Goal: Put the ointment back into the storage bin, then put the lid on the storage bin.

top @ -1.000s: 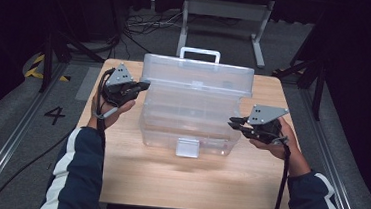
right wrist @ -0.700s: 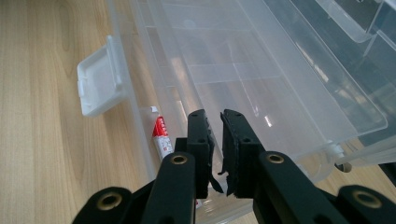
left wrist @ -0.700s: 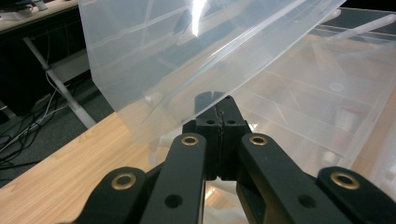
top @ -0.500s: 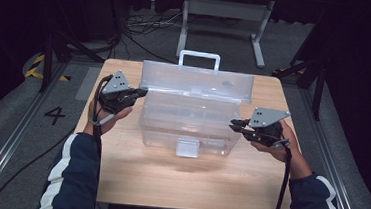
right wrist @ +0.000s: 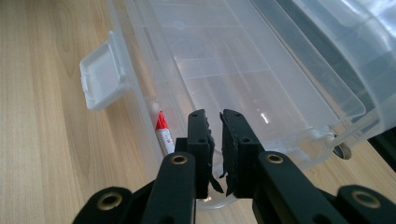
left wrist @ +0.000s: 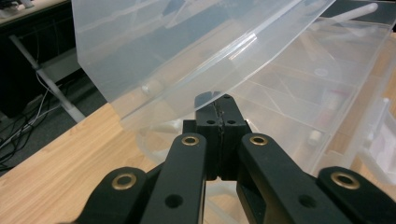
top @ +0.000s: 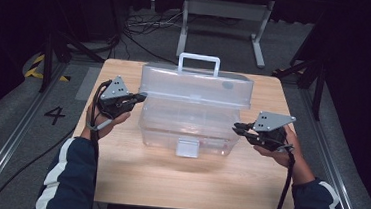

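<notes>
A clear plastic box (top: 186,129) stands mid-table with its hinged lid (top: 195,85) partly raised, the white handle (top: 199,60) on top. My left gripper (top: 141,97) is shut, and its tip (left wrist: 219,100) rests under the lid's (left wrist: 163,46) left edge. My right gripper (top: 235,128) sits at the right end of the box's base. Its jaws (right wrist: 215,116) are almost together and appear pinched on the thin end wall. The white latch (right wrist: 100,77) hangs loose at the front, and a small red-and-white item (right wrist: 163,130) lies inside.
The wooden table (top: 177,184) has bare room in front of the box and at both sides. Behind it a metal stand (top: 220,17) and cables lie on the dark floor. Rails run along both sides of the table.
The lid has swung up and back from the base, with the left gripper's tip rising a little under its edge. The right gripper has stayed at the box's right end.
</notes>
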A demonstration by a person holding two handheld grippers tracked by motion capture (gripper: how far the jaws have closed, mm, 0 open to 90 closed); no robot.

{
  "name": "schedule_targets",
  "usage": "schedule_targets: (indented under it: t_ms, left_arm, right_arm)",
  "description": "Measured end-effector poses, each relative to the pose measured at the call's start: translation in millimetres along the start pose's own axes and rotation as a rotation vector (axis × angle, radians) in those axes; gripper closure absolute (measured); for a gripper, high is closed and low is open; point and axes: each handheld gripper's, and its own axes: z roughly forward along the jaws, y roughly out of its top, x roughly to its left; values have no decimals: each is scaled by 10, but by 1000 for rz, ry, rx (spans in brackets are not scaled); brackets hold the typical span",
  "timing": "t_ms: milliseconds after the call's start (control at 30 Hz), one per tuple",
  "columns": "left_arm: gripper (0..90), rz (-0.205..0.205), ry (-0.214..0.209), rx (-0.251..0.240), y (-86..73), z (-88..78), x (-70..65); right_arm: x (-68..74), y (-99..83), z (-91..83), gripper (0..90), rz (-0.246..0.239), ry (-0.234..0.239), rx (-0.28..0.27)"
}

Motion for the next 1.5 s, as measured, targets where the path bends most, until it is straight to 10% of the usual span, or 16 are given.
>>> schedule_targets:
  t_ms: [1500]
  left_arm:
    - [900, 67, -12, 125, -340, -138, -302]
  right_arm:
    - [-104, -323, -245, 797, 154, -115, 3]
